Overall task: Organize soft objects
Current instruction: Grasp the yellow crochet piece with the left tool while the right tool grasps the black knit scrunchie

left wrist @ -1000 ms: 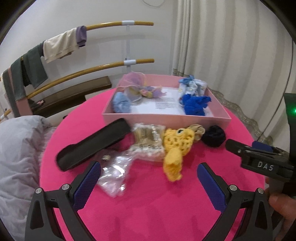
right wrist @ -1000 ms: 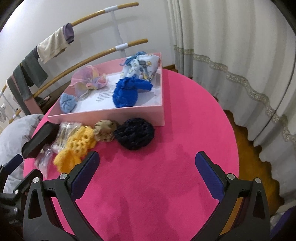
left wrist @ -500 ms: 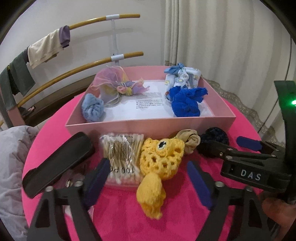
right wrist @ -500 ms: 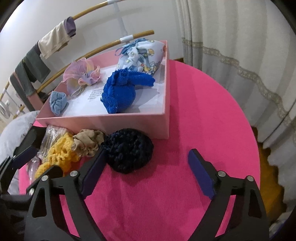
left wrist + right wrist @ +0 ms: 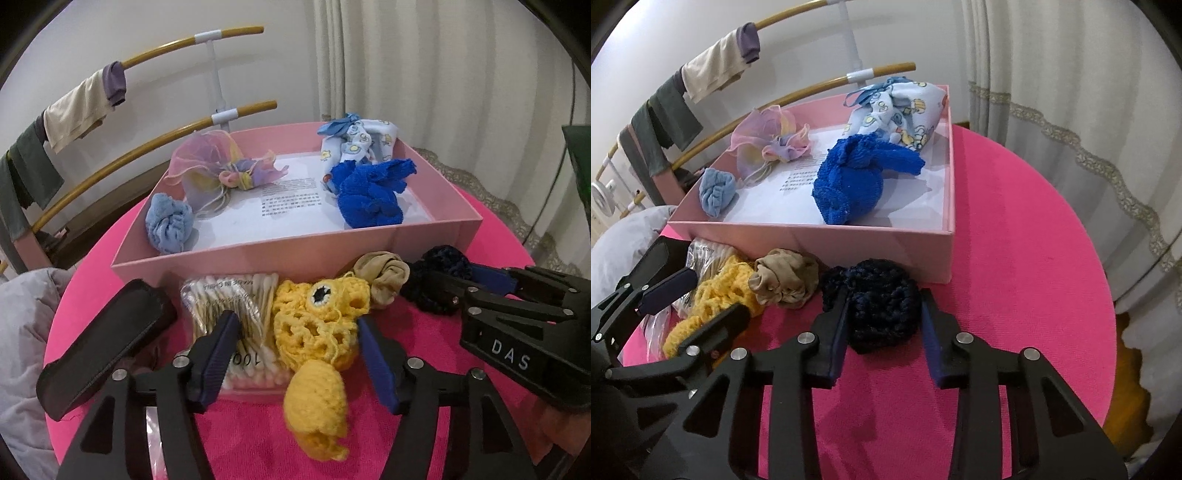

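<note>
A pink box [image 5: 295, 251] [image 5: 812, 240] holds a blue towel bundle [image 5: 369, 195], a printed pouch [image 5: 354, 142], a pastel organza bag [image 5: 210, 166] and a light blue scrunchie [image 5: 168, 223]. In front lie a yellow crochet toy [image 5: 317, 332], a beige scrunchie [image 5: 386, 277] and a dark navy crochet piece [image 5: 882, 306]. My left gripper [image 5: 299, 350] is partly closed, its fingers straddling the yellow toy and the cotton swab bag edge. My right gripper [image 5: 884, 332] is partly closed, its fingers on either side of the navy piece.
A bag of cotton swabs [image 5: 229, 310] and a black case [image 5: 107, 343] lie left of the yellow toy on the round pink table [image 5: 1015, 258]. A rack with hanging cloths [image 5: 81, 107] stands behind, curtains [image 5: 1071, 92] to the right, grey bedding [image 5: 22, 332] at the left.
Both grippers have moved forward toward the box and narrowed, the left around the yellow toy, the right around the navy piece.
</note>
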Available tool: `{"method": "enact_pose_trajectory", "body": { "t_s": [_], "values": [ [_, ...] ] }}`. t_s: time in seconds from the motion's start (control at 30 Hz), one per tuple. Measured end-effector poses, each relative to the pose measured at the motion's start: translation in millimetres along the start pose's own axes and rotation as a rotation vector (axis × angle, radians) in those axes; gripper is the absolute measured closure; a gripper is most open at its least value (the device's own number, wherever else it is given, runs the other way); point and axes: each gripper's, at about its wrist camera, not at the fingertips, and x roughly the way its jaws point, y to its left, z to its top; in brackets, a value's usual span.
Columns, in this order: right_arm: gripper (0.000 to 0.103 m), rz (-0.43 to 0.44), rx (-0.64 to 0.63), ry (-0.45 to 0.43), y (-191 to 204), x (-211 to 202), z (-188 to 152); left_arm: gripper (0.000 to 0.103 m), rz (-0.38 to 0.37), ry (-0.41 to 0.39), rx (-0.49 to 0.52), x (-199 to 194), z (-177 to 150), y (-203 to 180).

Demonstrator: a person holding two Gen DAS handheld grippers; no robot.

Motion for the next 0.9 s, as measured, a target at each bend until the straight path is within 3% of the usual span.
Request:
{"method": "enact_pose_trajectory", "body": {
  "t_s": [0.1, 0.23, 0.27, 0.63, 0.9],
  "values": [
    [0.085, 0.024, -0.002, 0.001, 1.1, -1.8, -1.6, 0.048, 0.0, -0.002, 0.008, 0.6, -1.3, -1.3],
    [0.087, 0.02, 0.008, 0.0, -1.7, -11.0, -8.1, 0.081, -0.067, 0.018, -0.033, -6.5, -1.4, 9.8],
    [0.087, 0.017, 0.014, -0.002, -3.2, -13.3, -9.9, 0.083, -0.078, 0.024, -0.04, -8.4, -1.6, 12.3],
    [0.087, 0.004, 0.045, -0.014, -12.3, -37.4, -22.2, 0.089, -0.126, -0.006, -0.071, -47.6, -12.4, 17.3],
    [0.087, 0.015, 0.031, -0.03, -1.0, -53.7, -23.2, 0.089, -0.09, -0.027, -0.074, -76.8, -18.2, 22.6]
  ]
}}
